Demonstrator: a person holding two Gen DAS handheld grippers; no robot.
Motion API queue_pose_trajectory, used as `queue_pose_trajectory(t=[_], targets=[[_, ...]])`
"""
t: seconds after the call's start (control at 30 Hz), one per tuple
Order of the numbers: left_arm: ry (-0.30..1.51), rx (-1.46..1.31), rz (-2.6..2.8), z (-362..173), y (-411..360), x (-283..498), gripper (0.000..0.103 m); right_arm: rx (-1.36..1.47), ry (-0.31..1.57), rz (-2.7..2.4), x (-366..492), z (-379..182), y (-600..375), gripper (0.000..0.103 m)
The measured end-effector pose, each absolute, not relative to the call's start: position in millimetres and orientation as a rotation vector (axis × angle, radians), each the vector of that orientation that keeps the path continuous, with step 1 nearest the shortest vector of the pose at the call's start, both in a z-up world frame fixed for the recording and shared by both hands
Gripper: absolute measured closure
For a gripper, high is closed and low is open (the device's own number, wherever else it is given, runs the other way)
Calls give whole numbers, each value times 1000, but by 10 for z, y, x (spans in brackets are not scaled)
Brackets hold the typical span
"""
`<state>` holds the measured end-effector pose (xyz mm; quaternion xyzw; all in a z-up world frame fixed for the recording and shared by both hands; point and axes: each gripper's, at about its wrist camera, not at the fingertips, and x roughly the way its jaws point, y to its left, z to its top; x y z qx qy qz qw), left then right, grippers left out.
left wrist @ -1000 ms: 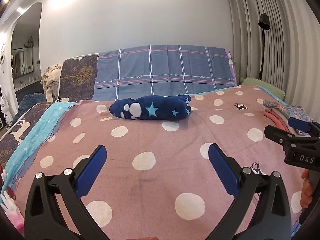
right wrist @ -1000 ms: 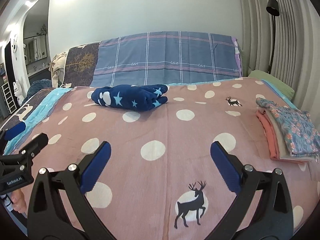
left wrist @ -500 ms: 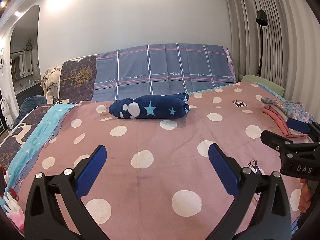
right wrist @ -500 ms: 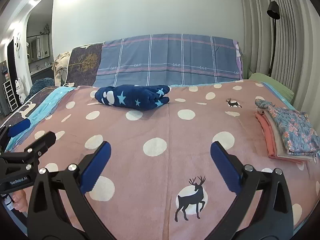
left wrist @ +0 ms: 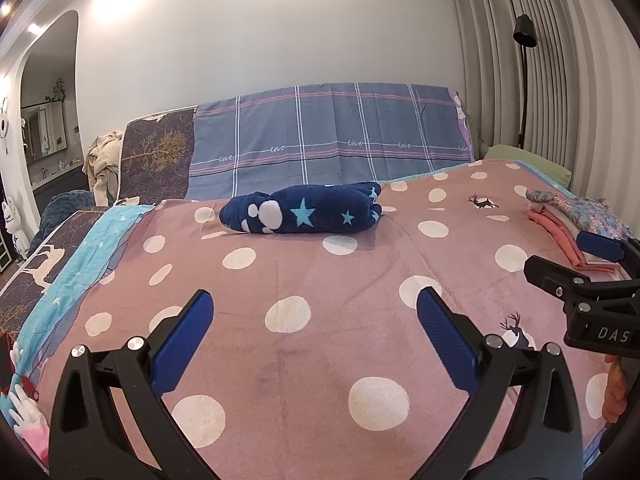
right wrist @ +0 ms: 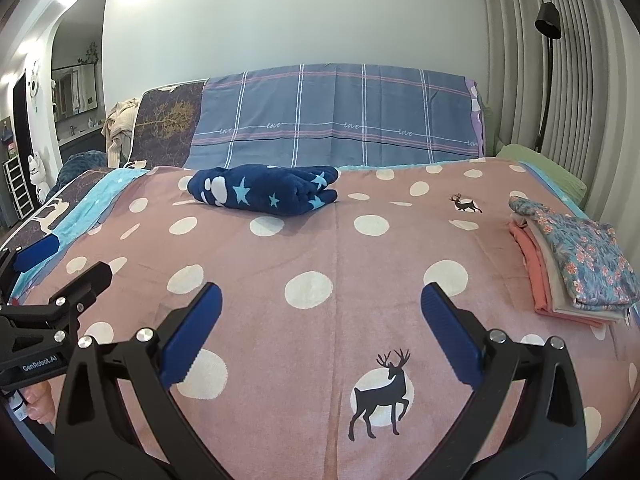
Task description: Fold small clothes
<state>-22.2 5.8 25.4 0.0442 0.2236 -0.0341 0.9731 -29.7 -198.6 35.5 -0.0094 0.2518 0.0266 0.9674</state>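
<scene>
A: Where do the clothes lie?

B: Take the pink bedspread with white polka dots and black deer [right wrist: 320, 240] as the landmark. A folded navy fleece garment with light blue stars and white blobs [right wrist: 266, 189] lies on it toward its far edge, just in front of the grey-blue plaid cloth draped over the headboard [right wrist: 336, 116]. In the left wrist view the same navy bundle [left wrist: 302, 210] sits near the far middle of the spread [left wrist: 320, 280].

A: And the other pieces?

B: A neat stack of folded clothes, blue floral on top with beige and coral layers beneath [right wrist: 572, 264], rests at the spread's right side, well apart from the navy bundle. The left wrist view shows it [left wrist: 568, 220] behind the other tool.

A: The grippers?

B: The left gripper [left wrist: 314, 340] has its blue-padded fingers spread wide, holding nothing, above the near part of the spread. The right gripper [right wrist: 320, 332] is likewise spread wide and empty, over the near part with a deer print below it.

A: Anything else?

B: A black floor lamp [right wrist: 548, 20] stands against the pleated curtain beyond the spread's far right corner.
</scene>
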Motion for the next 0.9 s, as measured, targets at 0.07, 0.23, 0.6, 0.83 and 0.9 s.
queue_pose_trajectory(t=[0.07, 0.23, 0.6, 0.83, 0.9], targets=[[455, 88, -68, 245, 73, -216, 1, -20, 513, 55, -286, 348, -1975, 2], [466, 87, -76, 221, 90, -209, 1, -14, 522, 55, -272, 323, -1959, 2], [489, 95, -108, 165, 53, -184, 1, -17, 533, 35, -267, 280, -1959, 2], [494, 106, -116, 139, 20, -193, 1, -16, 540, 32, -265, 257, -1950, 2], [493, 105, -116, 138, 18, -194, 1, -20, 540, 32, -270, 257, -1945, 2]])
